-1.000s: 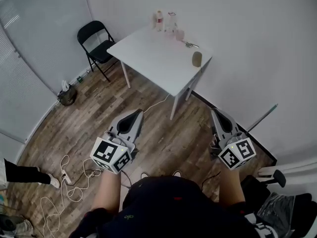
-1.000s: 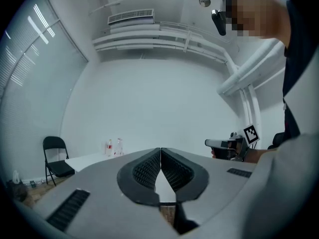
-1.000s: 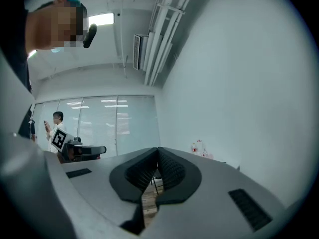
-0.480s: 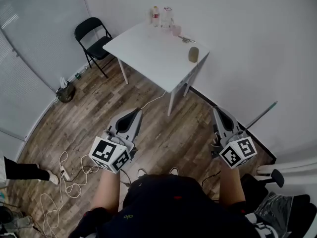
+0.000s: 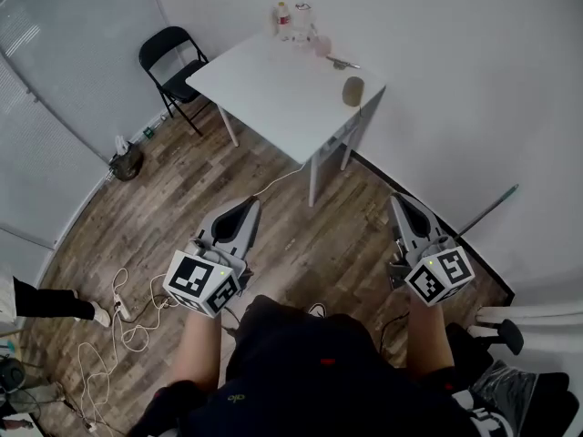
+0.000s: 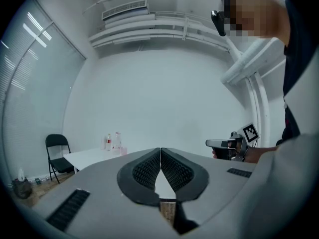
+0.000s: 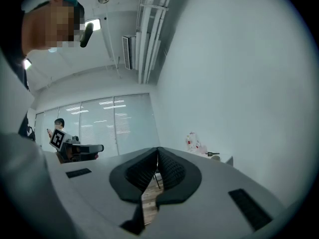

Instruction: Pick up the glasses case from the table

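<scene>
The glasses case (image 5: pixel 353 91), an olive-tan oval, lies near the right edge of the white table (image 5: pixel 273 85) at the far side of the room. My left gripper (image 5: pixel 248 206) and right gripper (image 5: pixel 397 200) are held level over the wooden floor, well short of the table. Both are shut with nothing between the jaws. In the left gripper view the closed left gripper (image 6: pixel 160 149) points over the table (image 6: pixel 89 157). In the right gripper view the closed right gripper (image 7: pixel 158 149) points towards the table corner (image 7: pixel 222 158).
Two bottles (image 5: pixel 284 16) and small items stand at the table's far end. A black folding chair (image 5: pixel 173 71) stands left of the table. White cables (image 5: pixel 118 335) lie on the floor at left, a dark bag (image 5: pixel 127 162) sits by the wall, and a pole (image 5: pixel 487 209) leans at right.
Both grippers have moved forward with the person towards the table, staying shut. The table sits a little higher and further left in the head view.
</scene>
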Demonstrator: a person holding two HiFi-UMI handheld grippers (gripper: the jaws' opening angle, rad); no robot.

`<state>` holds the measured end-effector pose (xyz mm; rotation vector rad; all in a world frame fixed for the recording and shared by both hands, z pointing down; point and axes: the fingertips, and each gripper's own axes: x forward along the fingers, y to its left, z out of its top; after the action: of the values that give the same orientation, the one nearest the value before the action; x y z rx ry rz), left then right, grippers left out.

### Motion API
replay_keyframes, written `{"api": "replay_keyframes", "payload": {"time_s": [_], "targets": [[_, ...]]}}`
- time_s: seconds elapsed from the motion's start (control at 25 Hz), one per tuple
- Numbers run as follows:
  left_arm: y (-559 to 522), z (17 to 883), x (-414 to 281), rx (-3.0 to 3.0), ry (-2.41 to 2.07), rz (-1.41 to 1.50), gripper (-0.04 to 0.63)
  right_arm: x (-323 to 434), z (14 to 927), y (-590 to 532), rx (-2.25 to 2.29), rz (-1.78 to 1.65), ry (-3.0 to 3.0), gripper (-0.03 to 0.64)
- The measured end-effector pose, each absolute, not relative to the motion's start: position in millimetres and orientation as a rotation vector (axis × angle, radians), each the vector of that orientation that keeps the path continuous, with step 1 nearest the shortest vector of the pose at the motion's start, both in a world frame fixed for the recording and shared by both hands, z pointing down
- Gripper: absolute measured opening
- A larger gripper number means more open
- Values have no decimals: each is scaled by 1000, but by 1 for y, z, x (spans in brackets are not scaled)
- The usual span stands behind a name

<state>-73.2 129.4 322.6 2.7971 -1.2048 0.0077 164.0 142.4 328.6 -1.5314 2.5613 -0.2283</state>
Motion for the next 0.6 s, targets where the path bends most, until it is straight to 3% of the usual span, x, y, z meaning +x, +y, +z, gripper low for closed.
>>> {"api": "replay_keyframes", "payload": {"time_s": [0.6], "targets": [[54, 344, -49, 2819, -1192, 101, 23, 184, 356, 70, -1577, -293, 2539, 20]]}}
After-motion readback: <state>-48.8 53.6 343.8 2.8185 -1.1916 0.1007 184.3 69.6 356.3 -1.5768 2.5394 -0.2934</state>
